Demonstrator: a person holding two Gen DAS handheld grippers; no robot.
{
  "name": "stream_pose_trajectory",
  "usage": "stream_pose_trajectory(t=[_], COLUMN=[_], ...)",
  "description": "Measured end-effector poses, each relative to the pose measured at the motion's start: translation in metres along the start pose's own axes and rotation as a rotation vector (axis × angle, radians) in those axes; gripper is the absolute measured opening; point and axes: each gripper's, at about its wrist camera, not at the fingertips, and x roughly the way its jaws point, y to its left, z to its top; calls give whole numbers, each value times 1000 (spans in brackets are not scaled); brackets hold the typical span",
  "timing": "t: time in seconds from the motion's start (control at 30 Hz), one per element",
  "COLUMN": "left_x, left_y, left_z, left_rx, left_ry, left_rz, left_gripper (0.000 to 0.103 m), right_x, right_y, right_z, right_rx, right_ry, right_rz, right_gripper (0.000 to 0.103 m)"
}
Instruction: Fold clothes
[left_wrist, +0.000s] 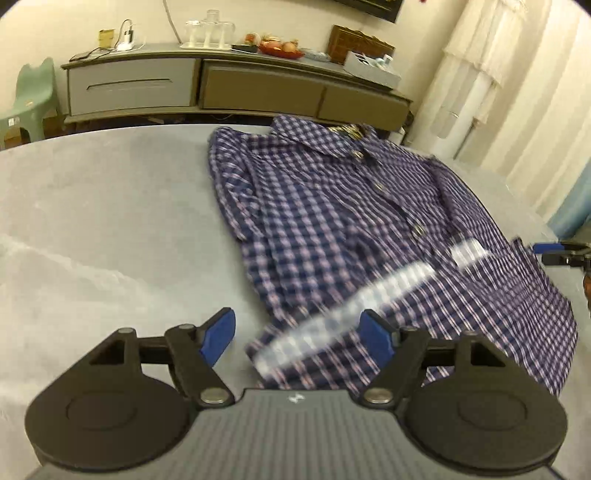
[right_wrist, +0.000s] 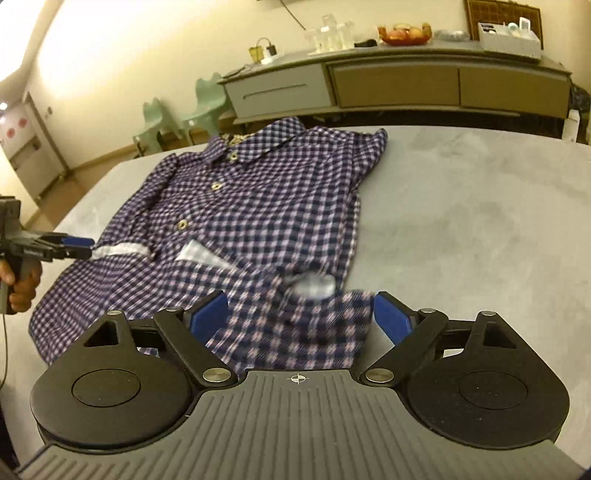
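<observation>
We see the checked shirt (left_wrist: 332, 206) lying front-up on the grey table (left_wrist: 103, 221), collar toward the far edge and buttons running down the placket. Its sleeves are folded across the body, the pale cuff linings showing near the hem.

Our left gripper (left_wrist: 297, 334) hangs over the shirt's near corner with its blue pads (left_wrist: 219, 334) spread wide, gripping nothing; a cuff lies blurred under the gap. Our right gripper (right_wrist: 300, 317) is likewise released, jaws apart above the other blurred cuff.

The right wrist view shows what the left cannot: the left gripper (right_wrist: 79, 247) from the side, its tips just beside a white cuff edge, and a hand (right_wrist: 22, 286) wrapped around its handle. It also shows two green chairs (right_wrist: 207, 107) and a door at the far left. The left wrist view shows the right gripper (left_wrist: 561, 253) only as a sliver at the edge, plus curtains (left_wrist: 517, 85) beyond the table.

On the sideboard (left_wrist: 236, 88) behind, a red bowl (left_wrist: 282, 50) holds fruit, a tray carries clear glasses (left_wrist: 210, 29), and a grey box (left_wrist: 373, 68) holds small items we cannot identify.
</observation>
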Motion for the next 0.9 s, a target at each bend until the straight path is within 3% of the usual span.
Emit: stream_pose_trajectory(t=[0.33,0.9], left_x=[-12,-2], left_y=[3,-9], left_z=[-12,-15], left_rx=[-97,-16], left_ry=[-33,-3], left_rz=[20,-7], left_gripper=[79,81], right_x=[-10,-1], right_y=[-2,3], right_z=[-11,-19], right_rx=[75,64], right_ry=[-19,20], right_rz=[-22,-47], right_gripper=[90,89])
